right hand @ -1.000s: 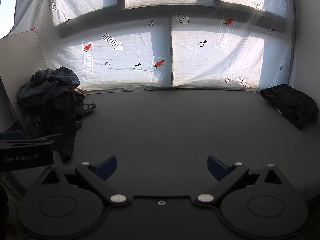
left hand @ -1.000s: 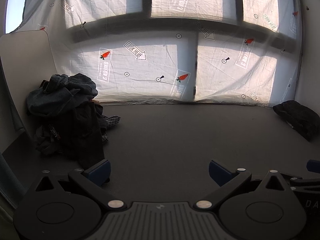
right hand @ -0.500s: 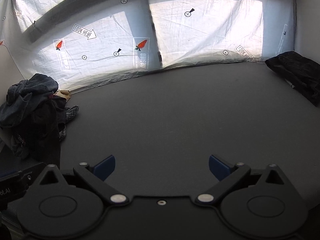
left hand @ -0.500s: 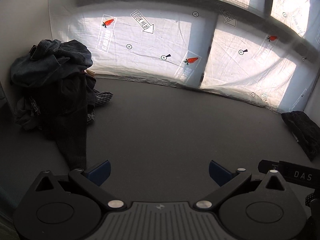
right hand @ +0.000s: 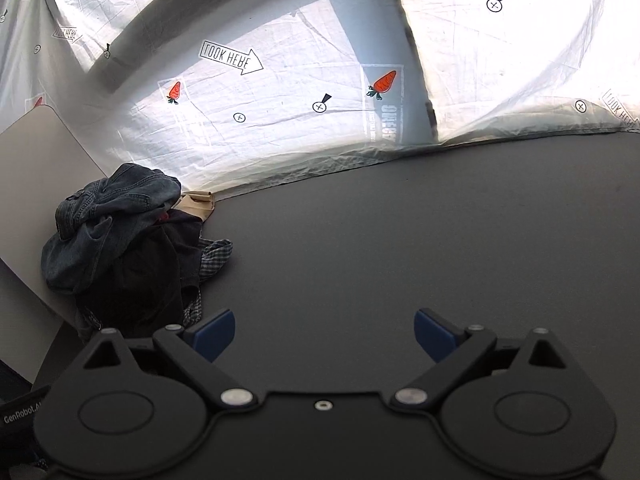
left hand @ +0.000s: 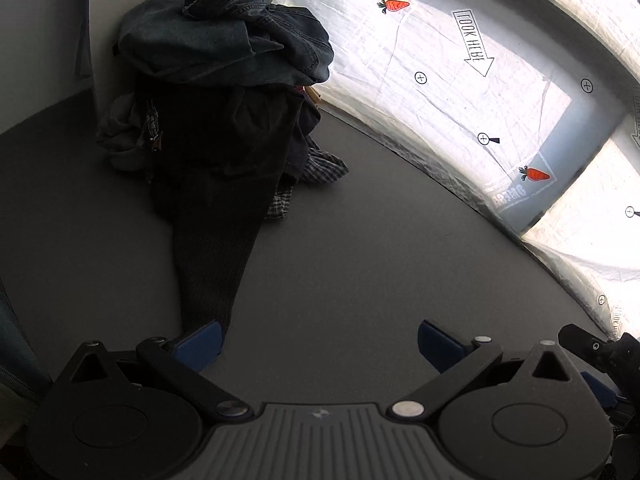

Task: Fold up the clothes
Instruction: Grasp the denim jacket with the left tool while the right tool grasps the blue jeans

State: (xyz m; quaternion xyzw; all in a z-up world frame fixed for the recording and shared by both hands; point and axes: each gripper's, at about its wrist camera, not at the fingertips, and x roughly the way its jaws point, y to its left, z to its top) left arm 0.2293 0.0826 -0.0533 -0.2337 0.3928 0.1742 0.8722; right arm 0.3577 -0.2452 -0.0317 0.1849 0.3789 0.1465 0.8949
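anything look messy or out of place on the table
Yes: the clothes pile sits heaped and unfolded in the corner, denim bunched on top, a dark trouser leg trailing out across the table, and a checked garment sticking out beside it.

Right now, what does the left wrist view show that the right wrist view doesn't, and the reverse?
Left wrist only: the dark garment's long trailing end reaching its open left claw.

Right wrist only: a beige item behind the pile, and its own right claw, jaws closing on nothing.

Both: the clothes pile topped with denim, the grey tabletop and the printed white sheet.
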